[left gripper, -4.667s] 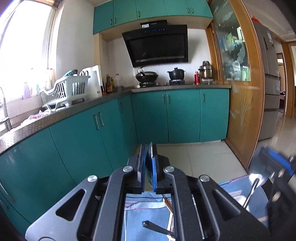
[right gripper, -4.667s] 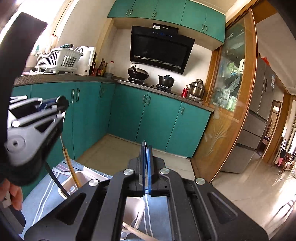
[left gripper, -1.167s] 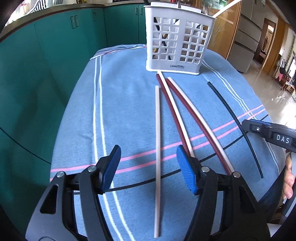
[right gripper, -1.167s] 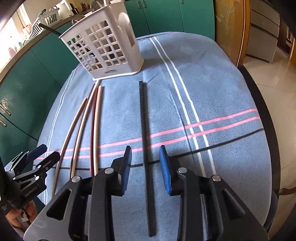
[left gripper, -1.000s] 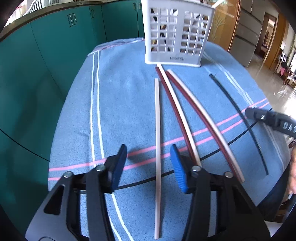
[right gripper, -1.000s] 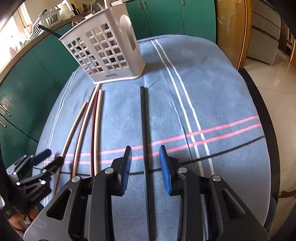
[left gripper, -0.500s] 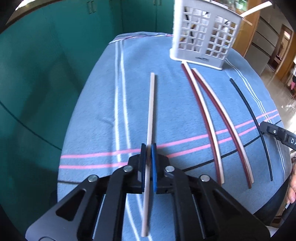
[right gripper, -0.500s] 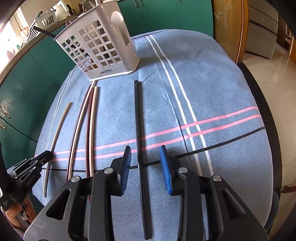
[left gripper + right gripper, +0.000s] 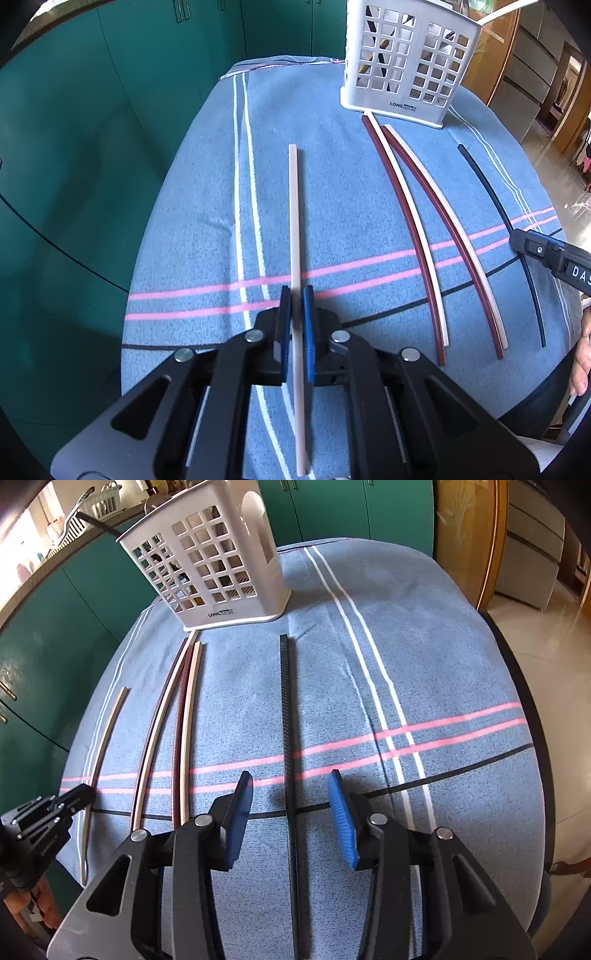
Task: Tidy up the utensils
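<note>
My left gripper (image 9: 296,295) is shut on a cream chopstick (image 9: 294,218), held near its middle just above the blue cloth; it also shows in the right wrist view (image 9: 107,727). My right gripper (image 9: 290,781) is open, its jaws straddling a black chopstick (image 9: 287,709) that lies on the cloth. Two red-and-cream chopsticks (image 9: 417,221) lie side by side between them, also in the right wrist view (image 9: 177,720). A white slotted utensil basket (image 9: 408,62) stands at the far end of the table, also seen in the right wrist view (image 9: 210,557).
The table is covered by a blue striped cloth (image 9: 424,664). Green kitchen cabinets (image 9: 92,129) stand to the left, close to the table's edge. A wooden door frame (image 9: 469,535) and tiled floor are to the right.
My left gripper has closed on the cream chopstick and shifted it left, away from the red pair. My right gripper has stayed open and settled over the black chopstick.
</note>
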Demonstrator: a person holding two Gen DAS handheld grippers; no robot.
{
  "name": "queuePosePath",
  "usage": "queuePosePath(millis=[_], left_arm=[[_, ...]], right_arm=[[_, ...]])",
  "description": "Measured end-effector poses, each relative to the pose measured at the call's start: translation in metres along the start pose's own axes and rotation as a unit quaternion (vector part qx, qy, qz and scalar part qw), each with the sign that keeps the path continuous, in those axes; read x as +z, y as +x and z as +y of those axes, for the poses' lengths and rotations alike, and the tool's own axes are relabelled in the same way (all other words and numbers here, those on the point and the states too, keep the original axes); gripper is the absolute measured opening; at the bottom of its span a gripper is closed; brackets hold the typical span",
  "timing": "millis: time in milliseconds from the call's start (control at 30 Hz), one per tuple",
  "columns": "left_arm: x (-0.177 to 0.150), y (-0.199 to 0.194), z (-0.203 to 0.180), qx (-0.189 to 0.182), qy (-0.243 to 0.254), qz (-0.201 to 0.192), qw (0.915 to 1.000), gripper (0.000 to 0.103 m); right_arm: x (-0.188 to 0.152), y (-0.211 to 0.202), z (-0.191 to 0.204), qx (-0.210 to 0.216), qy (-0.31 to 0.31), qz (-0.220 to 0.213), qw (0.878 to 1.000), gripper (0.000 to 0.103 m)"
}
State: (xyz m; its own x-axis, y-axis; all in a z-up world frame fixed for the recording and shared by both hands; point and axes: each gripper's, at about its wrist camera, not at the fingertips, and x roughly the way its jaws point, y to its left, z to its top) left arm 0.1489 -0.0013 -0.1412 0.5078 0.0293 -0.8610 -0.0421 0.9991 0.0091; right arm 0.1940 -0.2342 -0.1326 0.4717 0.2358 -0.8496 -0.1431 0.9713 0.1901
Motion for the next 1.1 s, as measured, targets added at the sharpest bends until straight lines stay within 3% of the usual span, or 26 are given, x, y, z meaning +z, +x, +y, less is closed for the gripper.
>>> queuePosePath(millis=[400, 433, 533, 633, 800, 900, 1100], left_arm=[[0.0046, 0.0036, -0.0025, 0.007, 0.008, -0.006, 0.9999, 0.02], [0.0042, 0.0034, -0.0022, 0.007, 0.008, -0.006, 0.9999, 0.02], [0.0032, 0.0032, -0.0021, 0.008, 0.009, -0.008, 0.9999, 0.02], [0.0028, 0.0032, -0.0018, 0.007, 0.008, -0.009, 0.9999, 0.02], [0.0021, 0.0029, -0.0024, 0.001, 0.009, -0.007, 0.9999, 0.015], [0.0017, 0.002, -0.0025, -0.002, 0.007, -0.004, 1.0, 0.006], [0.0012, 0.0006, -0.0025, -0.021, 0.002, 0.012, 0.9997, 0.006]], right_arm=[[-0.0003, 0.003, 0.0066, -0.021, -0.019, -0.007, 1.0, 0.042], [-0.0008, 0.0028, 0.0072, -0.023, -0.02, -0.009, 0.999, 0.039], [-0.0016, 0.0021, 0.0048, -0.021, -0.015, -0.01, 1.0, 0.016], [-0.0026, 0.0013, 0.0025, -0.015, -0.012, -0.008, 1.0, 0.008], [-0.004, 0.0, 0.0029, -0.013, -0.012, -0.007, 1.0, 0.006], [-0.0057, -0.0022, 0.0027, -0.012, -0.014, -0.006, 1.0, 0.006], [-0.0081, -0.0059, 0.0063, -0.015, -0.03, 0.003, 0.999, 0.006]])
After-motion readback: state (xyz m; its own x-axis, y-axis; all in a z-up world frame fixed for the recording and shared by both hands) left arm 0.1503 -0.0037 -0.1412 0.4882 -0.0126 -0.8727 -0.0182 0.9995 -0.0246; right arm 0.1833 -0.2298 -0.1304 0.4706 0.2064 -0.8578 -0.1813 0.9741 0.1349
